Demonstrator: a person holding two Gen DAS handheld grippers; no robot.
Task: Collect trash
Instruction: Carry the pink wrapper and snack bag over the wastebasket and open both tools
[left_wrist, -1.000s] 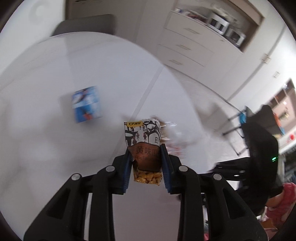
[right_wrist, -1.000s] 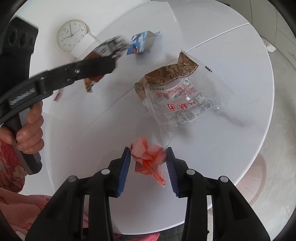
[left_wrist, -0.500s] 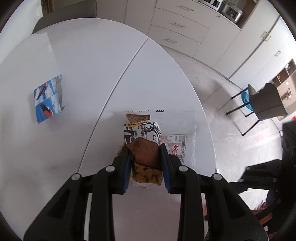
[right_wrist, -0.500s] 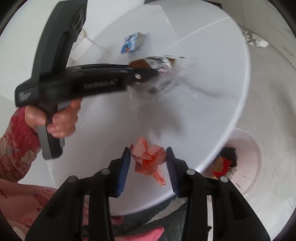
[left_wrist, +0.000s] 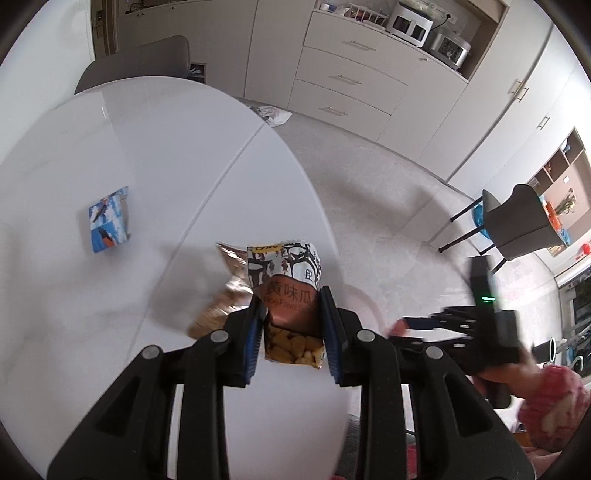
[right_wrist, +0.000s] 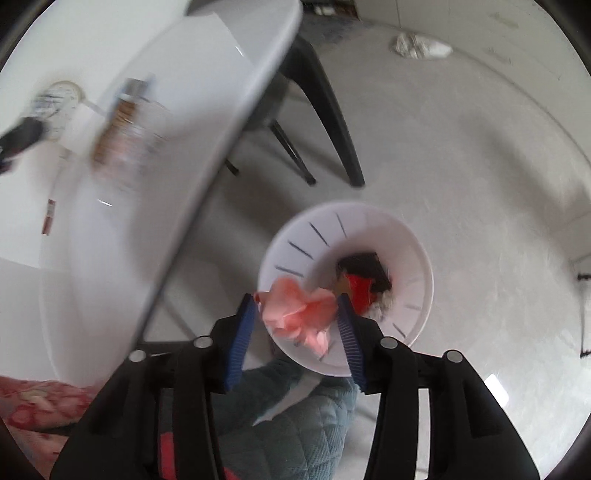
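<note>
right gripper (right_wrist: 295, 325) over the white bin (right_wrist: 421, 258)
your right jaws are opening, pink wrapper (right_wrist: 299, 310) between them; left gripper (left_wrist: 290, 321) clenched on snack packet (left_wrist: 288, 291).

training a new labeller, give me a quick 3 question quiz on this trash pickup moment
1. True or false: the left gripper is clamped on a snack packet.
2. Over what does the pink crumpled wrapper hang? A white bin B table C chair
3. Which blue item lies on the white table?

Key:
1. true
2. A, the white bin; the right gripper jaws are opening.
3. The small blue carton.
</note>
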